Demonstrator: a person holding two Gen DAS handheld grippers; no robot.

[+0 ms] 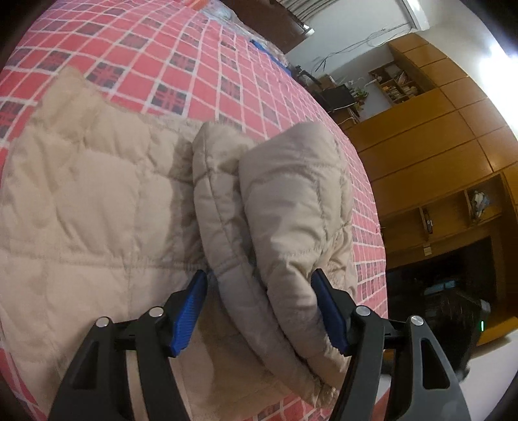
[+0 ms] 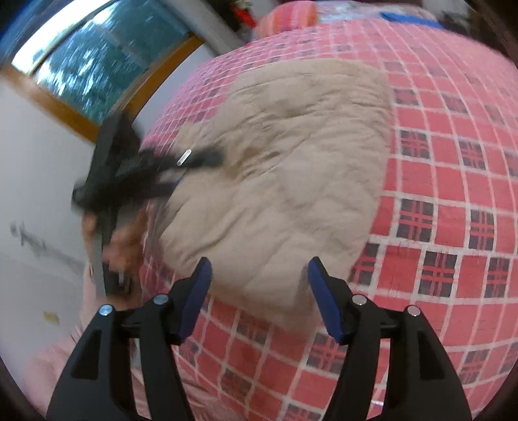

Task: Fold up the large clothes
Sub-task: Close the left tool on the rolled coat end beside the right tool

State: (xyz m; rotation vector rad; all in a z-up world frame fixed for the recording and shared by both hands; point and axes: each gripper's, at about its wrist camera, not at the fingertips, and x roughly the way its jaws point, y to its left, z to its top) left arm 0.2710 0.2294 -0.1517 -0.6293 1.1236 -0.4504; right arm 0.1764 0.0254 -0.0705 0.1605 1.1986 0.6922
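Observation:
A beige quilted jacket (image 1: 97,200) lies spread on a red plaid bedspread (image 1: 194,64). One puffy folded part of it, a sleeve or hood (image 1: 291,200), is bunched up and rests between the blue pads of my left gripper (image 1: 260,291), whose jaws stand wide apart around the fabric. In the blurred right wrist view the jacket (image 2: 285,162) covers the middle of the bed. My right gripper (image 2: 259,278) hovers open over its near edge, holding nothing. The left gripper (image 2: 194,162) and a hand (image 2: 126,239) show at the jacket's left side.
The bedspread (image 2: 453,194) reaches past the jacket on all sides. Wooden cabinets and shelves (image 1: 437,145) stand beyond the bed's right edge, with a dark object (image 1: 453,311) on the floor. A window (image 2: 97,64) and white wall lie left. Blue items (image 2: 408,17) sit at the far end.

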